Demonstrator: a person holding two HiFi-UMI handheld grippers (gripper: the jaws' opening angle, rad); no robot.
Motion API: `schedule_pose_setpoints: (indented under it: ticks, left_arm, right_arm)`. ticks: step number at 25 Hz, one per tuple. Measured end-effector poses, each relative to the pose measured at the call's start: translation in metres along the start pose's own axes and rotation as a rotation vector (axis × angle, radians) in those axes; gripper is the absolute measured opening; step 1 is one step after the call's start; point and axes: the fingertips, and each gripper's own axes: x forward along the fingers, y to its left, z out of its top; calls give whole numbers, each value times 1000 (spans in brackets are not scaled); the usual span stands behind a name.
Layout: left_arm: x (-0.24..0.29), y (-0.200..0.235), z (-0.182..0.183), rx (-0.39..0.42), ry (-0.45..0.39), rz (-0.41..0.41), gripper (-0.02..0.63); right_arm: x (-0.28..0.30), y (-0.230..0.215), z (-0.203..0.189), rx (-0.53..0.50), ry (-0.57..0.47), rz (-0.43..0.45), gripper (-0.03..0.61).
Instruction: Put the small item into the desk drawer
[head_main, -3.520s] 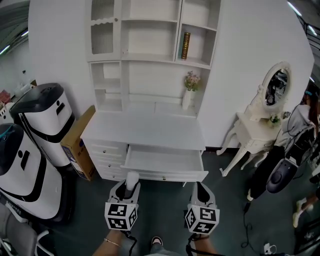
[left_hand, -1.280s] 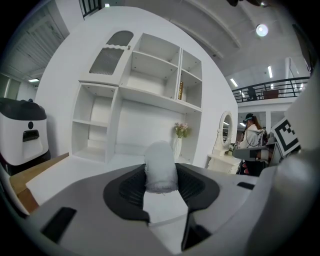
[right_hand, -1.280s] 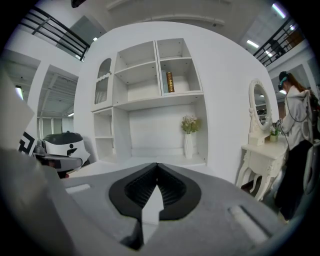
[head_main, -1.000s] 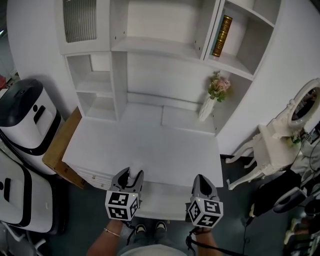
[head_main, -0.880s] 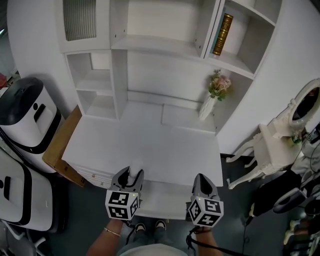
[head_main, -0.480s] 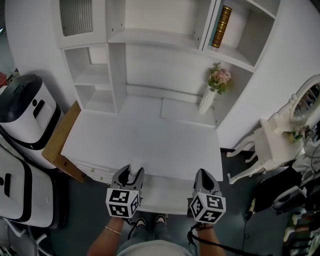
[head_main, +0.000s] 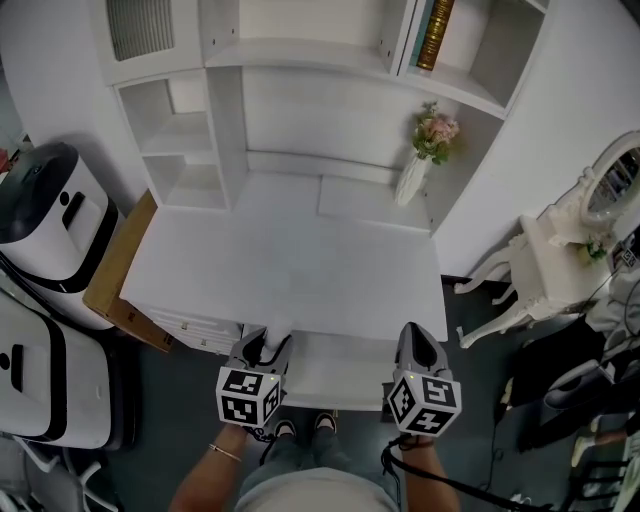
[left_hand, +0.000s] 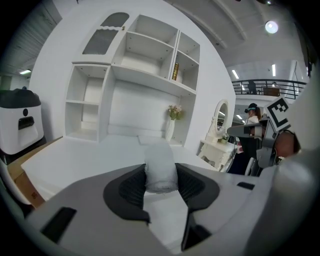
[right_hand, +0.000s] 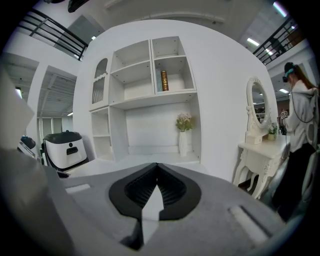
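The head camera is looking steeply down from above the tabletop (head_main: 290, 270), catching the left tongs (head_main: 266, 348) at 7 o'clock and the right tongs (head_main: 416, 338) at 5 o'clock. Each tongs camera is riding close behind its own jaws, facing roughly level across the tabletop toward the shelves (head_main: 300, 72). All three are sharing the vase (head_main: 410, 182) and the book (head_main: 437, 25), at 1 o'clock overhead.

- No word, brand or number can be read anywhere.
- The book (head_main: 437, 22) on the upper shelf has a gilt spine, and its lettering is too small to read.
- The left gripper (head_main: 266, 345) and right gripper (head_main: 415, 340) each carry a cube with black-and-white square code patterns, without letters or digits.
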Motion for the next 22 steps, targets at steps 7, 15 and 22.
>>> schedule_pose_setpoints:
  ticks: [7, 15, 22]
  left_arm:
    - [4, 5, -53, 81, 175, -56, 166]
    - [16, 4, -96, 97, 332, -107, 166]
    - [44, 4, -124, 134, 446, -135, 166]
  right_arm:
    - [-7, -2, -3, 7, -7, -20, 5]
    - [-10, -11, -8, 14, 10, -50, 5]
    - [-9, -22, -18, 23, 36, -75, 5]
